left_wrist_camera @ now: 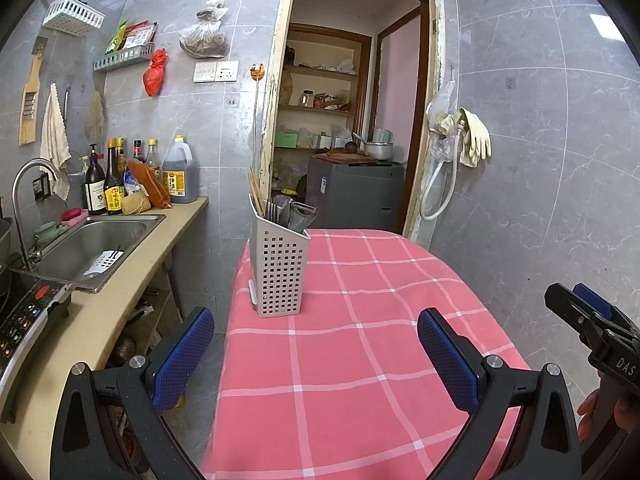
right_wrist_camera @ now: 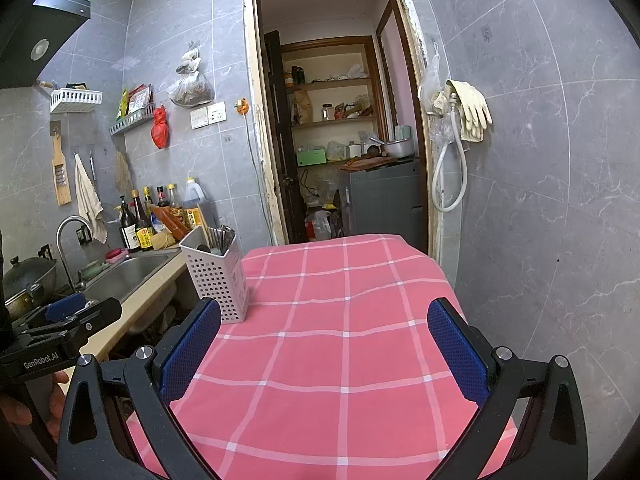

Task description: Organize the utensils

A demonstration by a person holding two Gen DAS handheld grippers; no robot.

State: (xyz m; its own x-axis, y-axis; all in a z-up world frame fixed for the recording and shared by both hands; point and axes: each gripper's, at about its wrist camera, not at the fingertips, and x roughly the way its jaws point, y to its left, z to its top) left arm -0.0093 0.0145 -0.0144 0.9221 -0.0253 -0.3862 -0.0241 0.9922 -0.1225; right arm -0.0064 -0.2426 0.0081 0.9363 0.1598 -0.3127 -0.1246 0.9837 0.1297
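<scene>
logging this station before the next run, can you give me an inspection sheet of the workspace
surface: table under a pink checked cloth, bare apart from the caddy.
job's things: white perforated caddy upright near the table's far left corner, holding chopsticks and dark-handled utensils.
clutter: nothing seen on the table; bottles crowd the counter by the sink.
grippers: left gripper open, empty, low over the near edge; right gripper open, empty, likewise.
cables: white hose looped on the wall by the doorway; a thin cord hangs left of it.
surroundings: grey tiled walls, rubber gloves hung on the right, a pantry beyond the doorway.
</scene>
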